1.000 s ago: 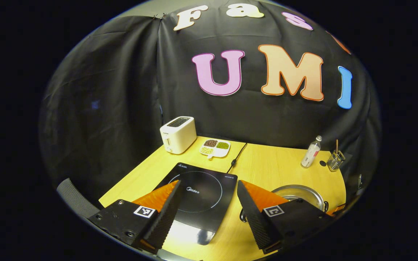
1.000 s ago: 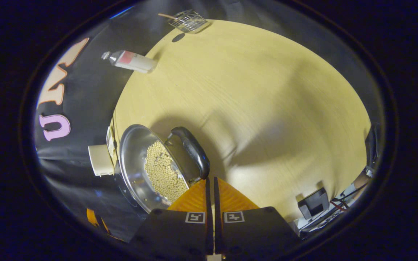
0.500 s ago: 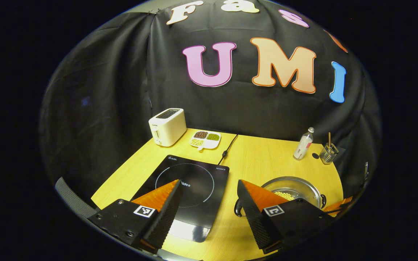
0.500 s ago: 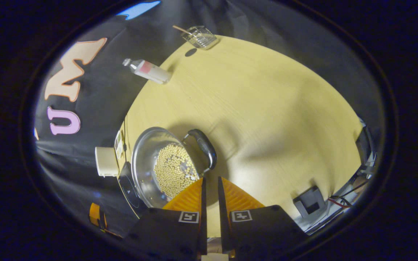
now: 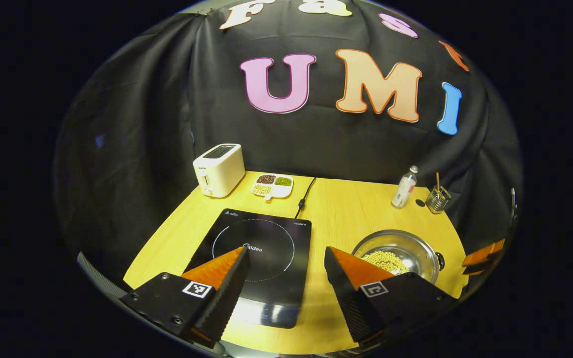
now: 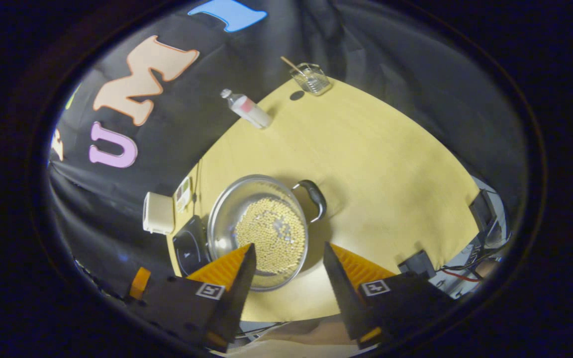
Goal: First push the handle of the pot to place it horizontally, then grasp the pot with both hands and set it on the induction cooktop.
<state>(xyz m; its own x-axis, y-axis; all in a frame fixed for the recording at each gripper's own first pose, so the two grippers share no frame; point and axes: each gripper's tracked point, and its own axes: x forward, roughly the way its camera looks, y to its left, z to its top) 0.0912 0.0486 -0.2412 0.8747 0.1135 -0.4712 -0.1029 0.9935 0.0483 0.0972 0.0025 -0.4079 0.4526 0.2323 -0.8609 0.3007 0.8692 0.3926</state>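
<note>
With both the left gripper (image 5: 286,258) and right gripper (image 6: 289,253) spread wide and empty, we treat the pot (image 6: 259,226) at frame centre, beside the induction cooktop (image 5: 261,248), as rigid, slick and bean-laden, gripping the side handle (image 6: 315,198) and its opposite, probably hidden.

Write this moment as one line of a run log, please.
left gripper: open, over cooktop | right gripper: open, above pot | pot: on table, beside cooktop
</note>
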